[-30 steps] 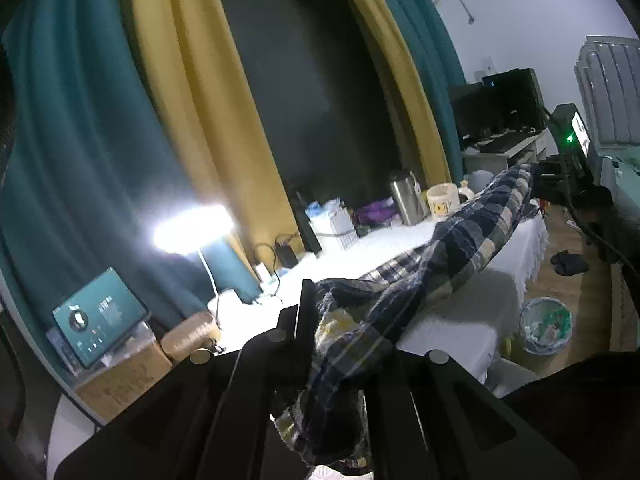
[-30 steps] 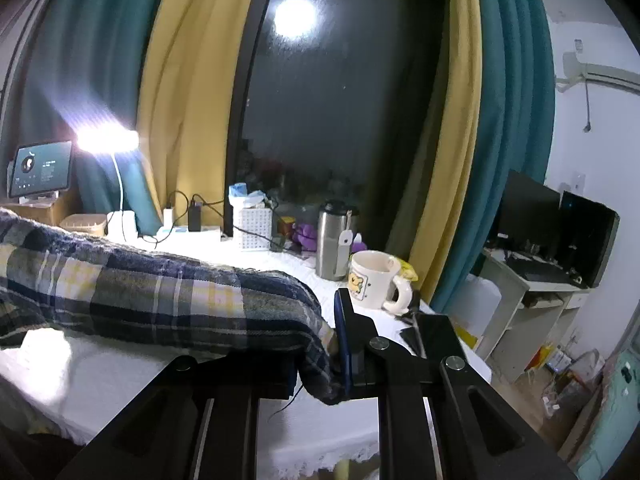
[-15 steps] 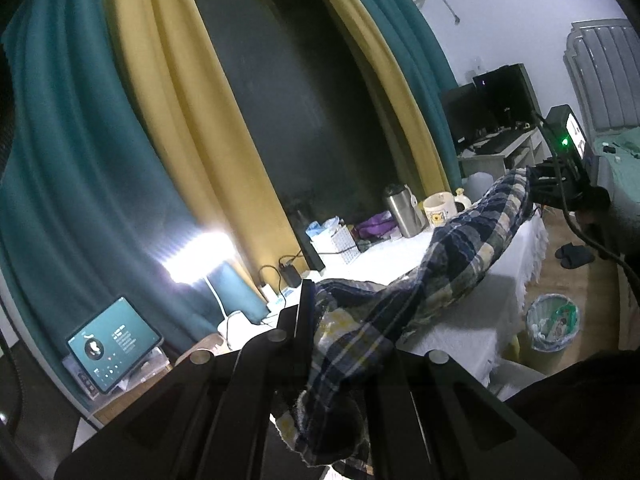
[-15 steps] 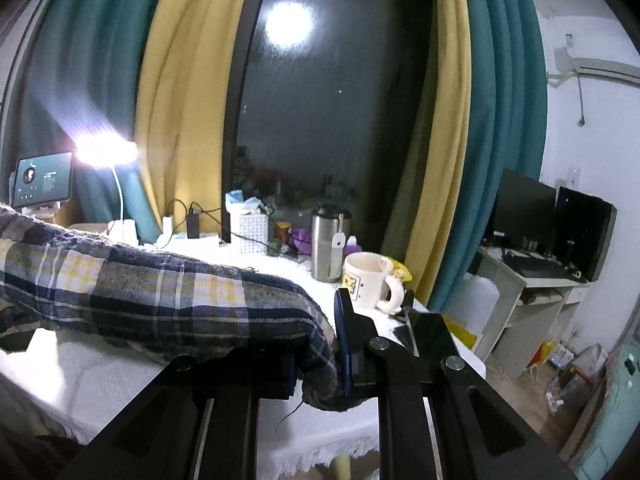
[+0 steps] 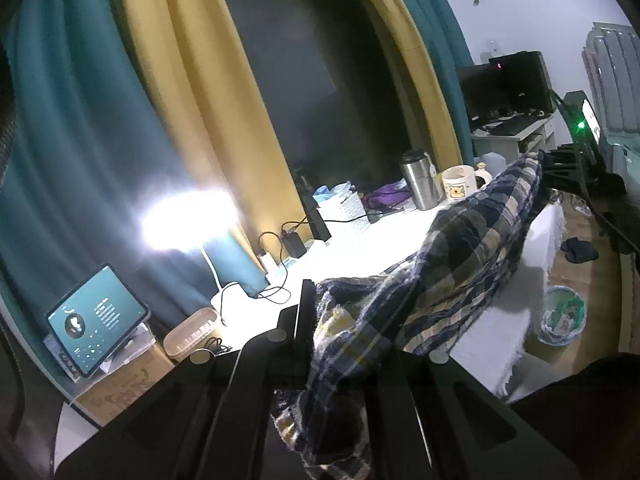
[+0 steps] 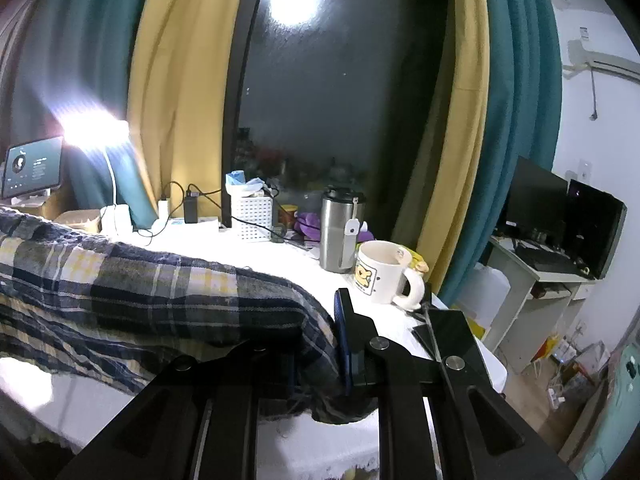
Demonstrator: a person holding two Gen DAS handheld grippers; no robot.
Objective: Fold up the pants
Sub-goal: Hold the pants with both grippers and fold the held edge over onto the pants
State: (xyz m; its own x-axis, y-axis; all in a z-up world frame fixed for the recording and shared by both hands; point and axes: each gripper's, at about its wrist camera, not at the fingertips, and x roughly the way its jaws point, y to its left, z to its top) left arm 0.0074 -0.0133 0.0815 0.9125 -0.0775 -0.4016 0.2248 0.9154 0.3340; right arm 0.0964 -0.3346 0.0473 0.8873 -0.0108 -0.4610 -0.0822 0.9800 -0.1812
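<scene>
The plaid pants (image 5: 460,248), navy, grey and yellow, hang stretched in the air above the white-covered table (image 5: 496,320). My left gripper (image 5: 344,332) is shut on one end of them, and loose cloth droops below its fingers. In the right wrist view the pants (image 6: 152,288) run off to the left, and my right gripper (image 6: 320,344) is shut on their other end. The right gripper also shows far off in the left wrist view (image 5: 560,164).
Along the table's back stand a steel tumbler (image 6: 340,232), a white bear mug (image 6: 380,272), a white perforated box (image 6: 252,216), chargers with cables and a bright lamp (image 6: 92,132). A tablet (image 5: 96,316) sits at the left. A phone (image 6: 448,328) lies near the right edge. A bin (image 5: 562,314) stands on the floor.
Both grippers keep their hold on the pants. The left wrist view tilted up and then came back down. The right gripper moved only slightly.
</scene>
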